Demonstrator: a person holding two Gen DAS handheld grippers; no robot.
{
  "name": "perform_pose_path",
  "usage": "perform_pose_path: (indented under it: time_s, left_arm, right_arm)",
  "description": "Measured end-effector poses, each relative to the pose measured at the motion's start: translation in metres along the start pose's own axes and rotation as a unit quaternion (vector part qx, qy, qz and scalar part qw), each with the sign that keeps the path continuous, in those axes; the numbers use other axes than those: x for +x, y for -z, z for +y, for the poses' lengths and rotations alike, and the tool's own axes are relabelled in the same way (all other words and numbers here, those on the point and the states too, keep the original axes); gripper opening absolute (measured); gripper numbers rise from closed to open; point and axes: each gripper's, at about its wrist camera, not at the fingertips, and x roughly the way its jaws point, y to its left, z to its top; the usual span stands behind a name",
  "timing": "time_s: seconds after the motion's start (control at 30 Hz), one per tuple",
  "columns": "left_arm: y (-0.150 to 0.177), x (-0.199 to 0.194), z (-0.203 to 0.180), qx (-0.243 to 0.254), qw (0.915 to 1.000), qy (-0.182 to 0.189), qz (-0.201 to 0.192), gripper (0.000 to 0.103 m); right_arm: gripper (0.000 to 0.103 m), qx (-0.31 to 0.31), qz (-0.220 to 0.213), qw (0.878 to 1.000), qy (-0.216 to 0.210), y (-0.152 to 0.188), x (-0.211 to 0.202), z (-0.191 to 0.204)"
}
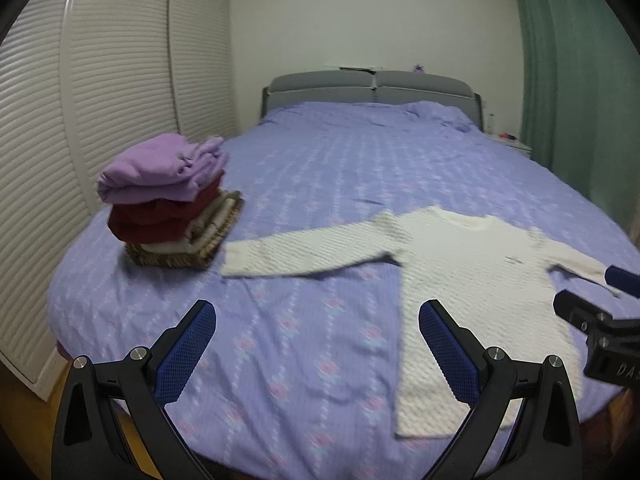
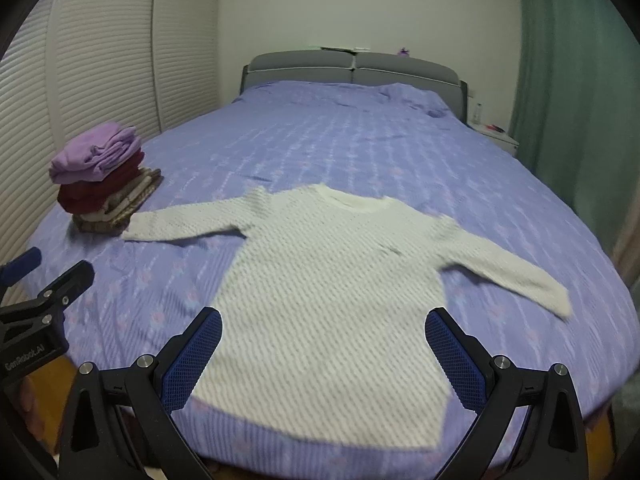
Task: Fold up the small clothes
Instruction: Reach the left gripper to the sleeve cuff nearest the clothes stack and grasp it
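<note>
Left wrist view: the left gripper [image 1: 316,344] hangs above the near edge of the lilac-blue floral bedspread [image 1: 340,168], its 2 blue-padded fingers spread wide and holding nothing. The small white textured knit sweater [image 1: 472,276] lies flat on the spread, ahead and to the right of this claw; only its right finger overlaps the sweater's hem side. The sweater's long axis runs from the hem near the bed's foot up to the collar, toward the grey padded headboard [image 1: 372,84], with both sleeves stretched sideways. The left sleeve's cuff ends just beside a stack of folded clothes [image 1: 168,192] — lilac on top, dark red beneath, cream under that — sitting on a brown woven tray. The right gripper [image 1: 600,316] shows at the right edge, near the other sleeve.

Right wrist view: the right gripper [image 2: 324,352] is equally wide open and empty, and it sits squarely over the sweater's [image 2: 332,280] hem, body straight ahead, collar farthest away. This claw is the nearer of the 2 to the garment's body; the left gripper [image 2: 36,312] is off to the left, closer to the left sleeve. Nothing lies on the sweater. The stack [image 2: 100,176] crowds the left cuff, so I judge a sleeve fold inward needs care there. Slatted white wardrobe doors [image 2: 80,80] and a green curtain [image 2: 568,80] stand well apart.
</note>
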Motion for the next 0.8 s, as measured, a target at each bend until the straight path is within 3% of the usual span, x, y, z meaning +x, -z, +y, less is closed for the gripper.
perform_pose_path:
  time_s: [0.17, 0.23, 0.37, 0.5, 0.6, 0.8]
  left_arm:
    - [-0.015, 0.040, 0.033, -0.001, 0.9989, -0.041, -0.024, 0.103]
    - [-0.019, 0.055, 0.045, -0.005, 0.9984, -0.050, -0.025, 0.098]
    - [-0.023, 0.092, 0.069, -0.032, 0.9990, -0.030, -0.012, 0.083]
    - [-0.020, 0.130, 0.088, -0.076, 0.9966, -0.006, 0.029, 0.066]
    - [-0.014, 0.159, 0.103, -0.128, 0.9900, 0.011, 0.058, 0.054]
    - [0.005, 0.209, 0.126, -0.224, 0.9675, 0.034, 0.112, 0.044]
  right_arm:
    - [0.103, -0.015, -0.002, 0.999, -0.030, -0.031, 0.042, 0.027]
    - [0.102, -0.028, -0.008, 0.999, -0.036, -0.043, 0.060, 0.042]
    - [0.102, -0.048, -0.012, 0.998, -0.045, -0.063, 0.097, 0.073]
    - [0.102, -0.056, -0.004, 0.997, -0.056, -0.075, 0.135, 0.101]
    - [0.102, -0.055, 0.008, 0.996, -0.064, -0.079, 0.157, 0.117]
    - [0.103, -0.068, 0.026, 0.996, -0.058, -0.076, 0.188, 0.135]
